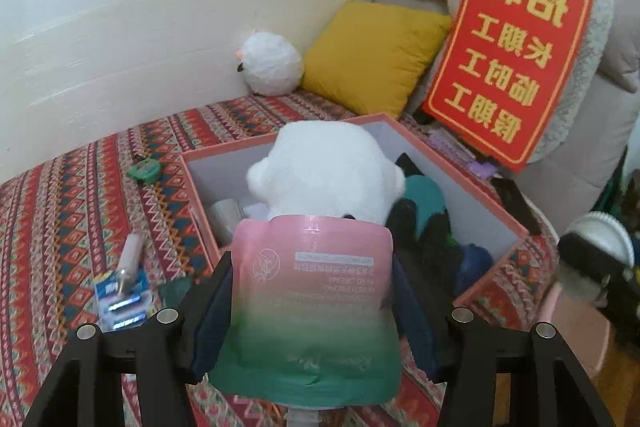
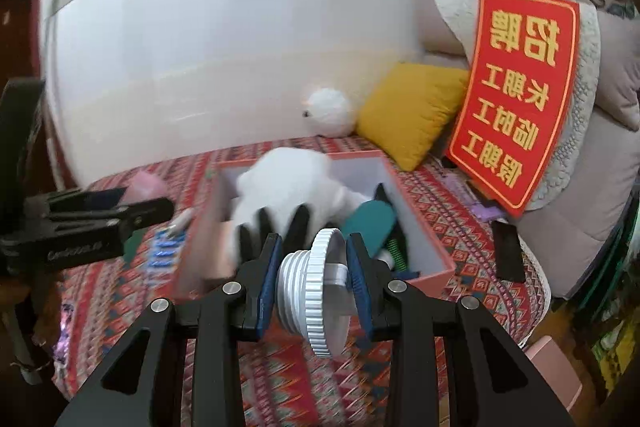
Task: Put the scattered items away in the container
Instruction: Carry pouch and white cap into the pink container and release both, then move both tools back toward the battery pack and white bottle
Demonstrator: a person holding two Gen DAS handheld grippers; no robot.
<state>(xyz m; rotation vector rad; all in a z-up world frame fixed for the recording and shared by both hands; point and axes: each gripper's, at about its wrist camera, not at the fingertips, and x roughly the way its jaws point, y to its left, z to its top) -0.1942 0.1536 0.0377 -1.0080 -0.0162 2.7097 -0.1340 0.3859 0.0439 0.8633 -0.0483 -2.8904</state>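
Holding the hand-cream tube [image 1: 312, 291] mid-frame, the closed left gripper [image 1: 312, 303] should clear the pink box [image 1: 456, 171] rim (plush fills centre) before releasing; right gripper [image 2: 314, 275] clamps a white jar [image 2: 320, 287].

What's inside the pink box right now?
In the pink box: a white plush toy, a teal item over dark things, and a silvery container. The hand cream tube hides the near corner.
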